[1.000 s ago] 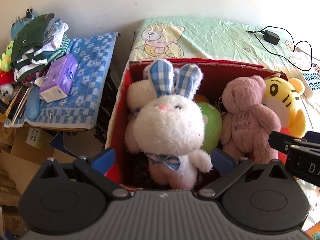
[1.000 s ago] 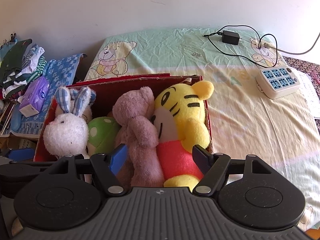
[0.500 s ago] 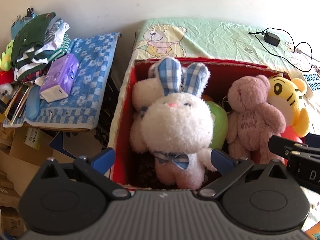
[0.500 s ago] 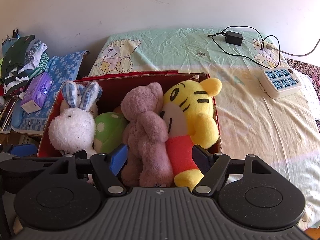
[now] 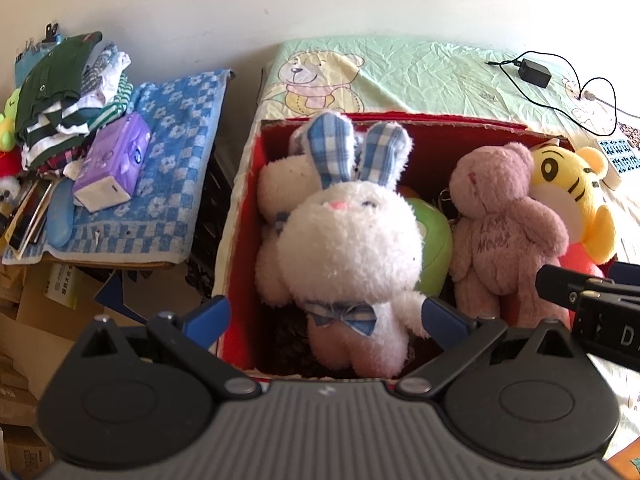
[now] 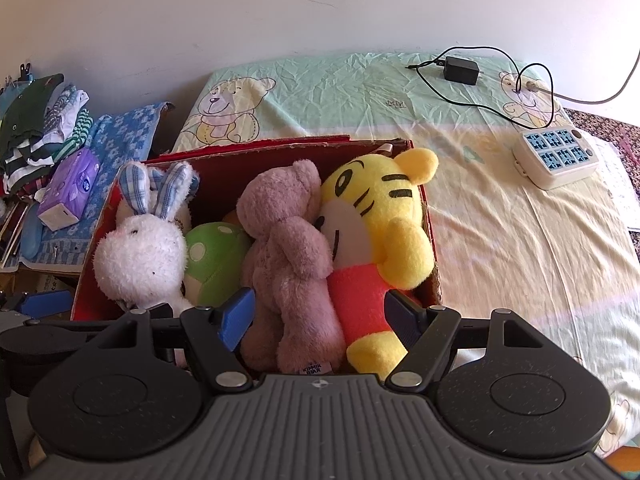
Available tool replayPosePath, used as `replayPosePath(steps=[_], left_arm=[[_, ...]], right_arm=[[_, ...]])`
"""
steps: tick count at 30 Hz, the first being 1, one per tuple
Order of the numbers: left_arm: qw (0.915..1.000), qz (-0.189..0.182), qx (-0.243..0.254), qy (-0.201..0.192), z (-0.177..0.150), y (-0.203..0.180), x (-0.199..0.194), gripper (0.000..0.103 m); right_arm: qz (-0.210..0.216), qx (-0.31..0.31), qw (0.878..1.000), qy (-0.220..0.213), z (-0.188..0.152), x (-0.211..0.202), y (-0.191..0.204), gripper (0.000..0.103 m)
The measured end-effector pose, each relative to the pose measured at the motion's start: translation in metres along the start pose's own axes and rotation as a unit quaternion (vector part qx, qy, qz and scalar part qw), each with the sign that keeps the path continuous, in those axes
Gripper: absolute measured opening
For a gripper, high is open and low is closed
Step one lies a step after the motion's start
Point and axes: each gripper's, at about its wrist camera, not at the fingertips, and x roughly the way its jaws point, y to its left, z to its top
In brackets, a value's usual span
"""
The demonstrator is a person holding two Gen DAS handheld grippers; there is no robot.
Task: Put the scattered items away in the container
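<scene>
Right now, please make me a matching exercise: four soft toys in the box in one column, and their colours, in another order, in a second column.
Column one:
1. rabbit
2. bear
3. tiger
4. mushroom toy

Column two:
a. green with pale dots
b. white with blue checked ears
c. yellow with black stripes
d. dusty pink

Pairs: 1-b, 2-d, 3-c, 4-a

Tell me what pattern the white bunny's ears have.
Blue and white checks on the bunny's ears, clearest in the left wrist view.
</scene>
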Motion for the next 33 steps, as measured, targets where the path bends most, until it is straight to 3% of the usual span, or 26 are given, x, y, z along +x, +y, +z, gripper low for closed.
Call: replayPosePath(steps=[21,33], left_arm=[[0.9998,0.009,0.015,-0.010,0.003,-0.007,0.005,0.101],[0.9998,0.014,0.015,0.009,0.007,-0.007,0.011,0.101]], right_arm=[[-0.002,0.006,1.000,0.002,0.002,0.005,-0.003,0.073],[0.005,0.009,1.000,0.009,0.003,0.012,-0.005,0.072]])
